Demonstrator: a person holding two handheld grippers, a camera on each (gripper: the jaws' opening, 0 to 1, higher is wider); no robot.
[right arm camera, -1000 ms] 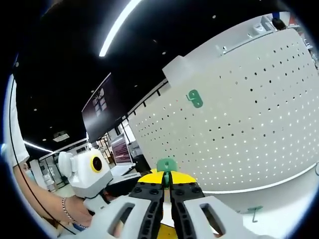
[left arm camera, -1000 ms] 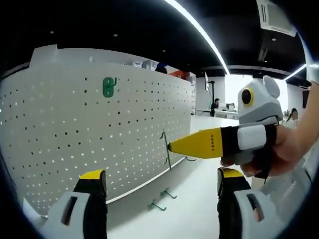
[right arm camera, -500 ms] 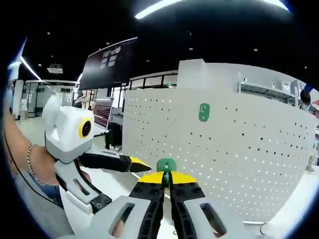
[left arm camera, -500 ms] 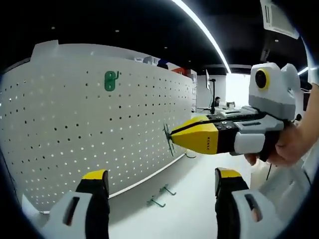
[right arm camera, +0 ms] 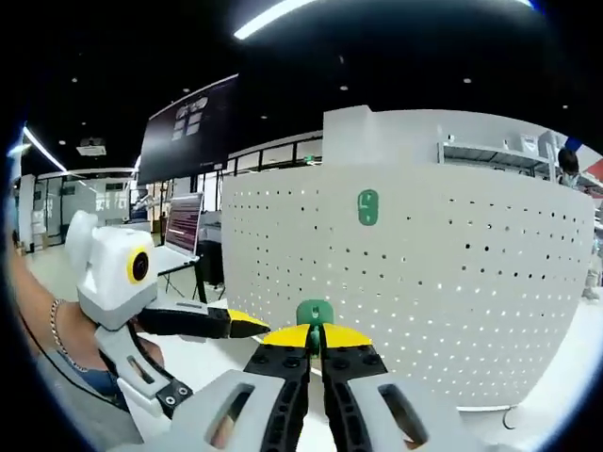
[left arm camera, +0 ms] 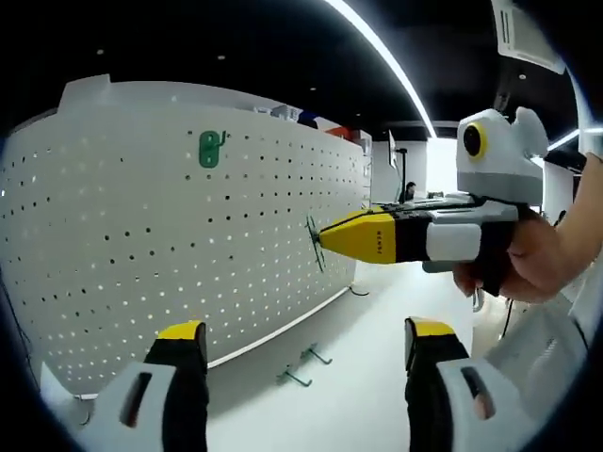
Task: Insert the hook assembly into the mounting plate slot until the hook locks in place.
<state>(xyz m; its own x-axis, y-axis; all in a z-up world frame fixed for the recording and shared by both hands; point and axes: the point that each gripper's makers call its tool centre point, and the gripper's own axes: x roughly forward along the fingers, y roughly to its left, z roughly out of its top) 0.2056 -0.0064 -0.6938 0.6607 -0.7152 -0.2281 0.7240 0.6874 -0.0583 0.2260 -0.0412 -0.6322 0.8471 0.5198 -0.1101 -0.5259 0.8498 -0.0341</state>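
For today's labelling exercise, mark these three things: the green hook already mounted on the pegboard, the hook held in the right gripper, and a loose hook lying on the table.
mounted green hook [left arm camera: 209, 150], left gripper view, its plate.
held hook [right arm camera: 314, 312], right gripper view, its green plate.
loose hook [left arm camera: 295, 379], left gripper view, its shaft.

White gripper [right arm camera: 315, 350], yellow-tipped black jaws

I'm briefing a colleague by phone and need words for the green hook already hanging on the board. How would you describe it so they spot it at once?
Start at the big white curved pegboard standing on the white table. High on it, below its top edge, sits a small green plastic hook plate. It is the lone coloured piece mounted on the board; the loose metal hooks lie on the table at the board's foot.
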